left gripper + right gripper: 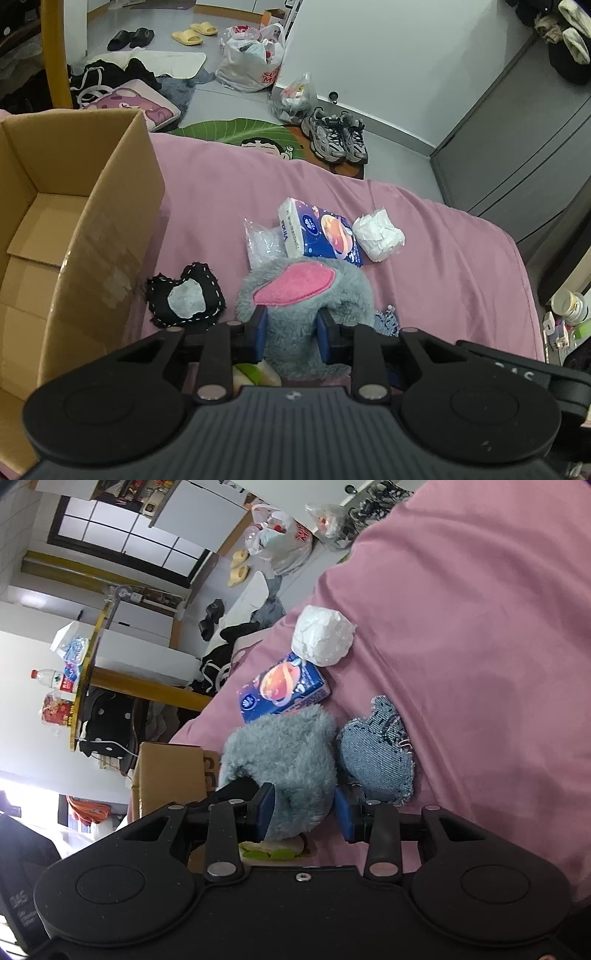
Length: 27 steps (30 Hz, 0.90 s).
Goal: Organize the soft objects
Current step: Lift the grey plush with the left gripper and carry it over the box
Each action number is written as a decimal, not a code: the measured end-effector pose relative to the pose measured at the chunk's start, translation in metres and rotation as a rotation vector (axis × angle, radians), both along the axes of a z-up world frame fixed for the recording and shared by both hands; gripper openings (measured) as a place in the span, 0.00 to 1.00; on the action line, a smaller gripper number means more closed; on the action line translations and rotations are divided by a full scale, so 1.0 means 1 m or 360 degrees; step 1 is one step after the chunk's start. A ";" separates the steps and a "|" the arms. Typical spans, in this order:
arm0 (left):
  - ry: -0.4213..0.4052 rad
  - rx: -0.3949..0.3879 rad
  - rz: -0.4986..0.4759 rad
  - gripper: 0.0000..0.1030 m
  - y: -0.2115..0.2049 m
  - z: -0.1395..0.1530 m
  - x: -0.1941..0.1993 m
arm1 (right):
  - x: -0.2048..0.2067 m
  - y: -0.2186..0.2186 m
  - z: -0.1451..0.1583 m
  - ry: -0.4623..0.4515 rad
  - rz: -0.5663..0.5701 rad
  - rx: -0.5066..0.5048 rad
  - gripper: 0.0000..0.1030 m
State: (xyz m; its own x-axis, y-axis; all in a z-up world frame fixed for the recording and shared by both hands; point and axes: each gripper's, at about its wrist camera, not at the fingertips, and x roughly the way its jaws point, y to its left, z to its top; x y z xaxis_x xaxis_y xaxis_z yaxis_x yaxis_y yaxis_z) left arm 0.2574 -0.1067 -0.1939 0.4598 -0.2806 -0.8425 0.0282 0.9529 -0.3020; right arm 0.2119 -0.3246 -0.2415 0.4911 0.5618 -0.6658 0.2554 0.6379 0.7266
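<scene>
The left gripper [291,334] is clamped on the grey plush toy [306,295], which fills the gap between its blue pads above the pink bed [443,258]. The right gripper [304,810] pinches the same toy from another side. A green-and-white item beneath is mostly hidden. Just beside lie a denim patch [375,755] and a black patch [186,295]; farther off, a tissue pack [321,236] and white wad [378,234]. A cardboard box [74,236] stands left, cut off.

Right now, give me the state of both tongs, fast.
Left tongs: closed on the grey plush toy.
Right tongs: fingers either side of the same grey plush toy; grip cannot be told.
</scene>
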 end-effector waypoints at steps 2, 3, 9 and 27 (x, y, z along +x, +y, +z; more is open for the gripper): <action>-0.0007 0.0003 0.0000 0.25 0.001 0.000 -0.001 | 0.000 0.001 -0.002 0.0023 -0.0013 0.0004 0.37; -0.0009 0.0003 -0.0003 0.25 0.000 0.000 -0.001 | 0.000 0.001 -0.003 0.0035 -0.0015 0.0012 0.36; 0.0003 -0.0036 0.0021 0.25 0.005 -0.002 -0.002 | -0.003 0.002 -0.003 0.0027 0.0003 0.0031 0.17; 0.0027 -0.0074 -0.0145 0.23 0.004 0.050 -0.032 | -0.049 0.007 0.080 -0.0115 -0.0001 -0.0190 0.14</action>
State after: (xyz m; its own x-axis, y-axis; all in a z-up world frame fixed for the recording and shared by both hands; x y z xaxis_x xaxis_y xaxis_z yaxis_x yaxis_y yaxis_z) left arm 0.2254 -0.1026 -0.1439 0.4166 -0.3594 -0.8350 0.1087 0.9316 -0.3468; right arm 0.1626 -0.3178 -0.1612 0.5403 0.4801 -0.6910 0.2057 0.7209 0.6618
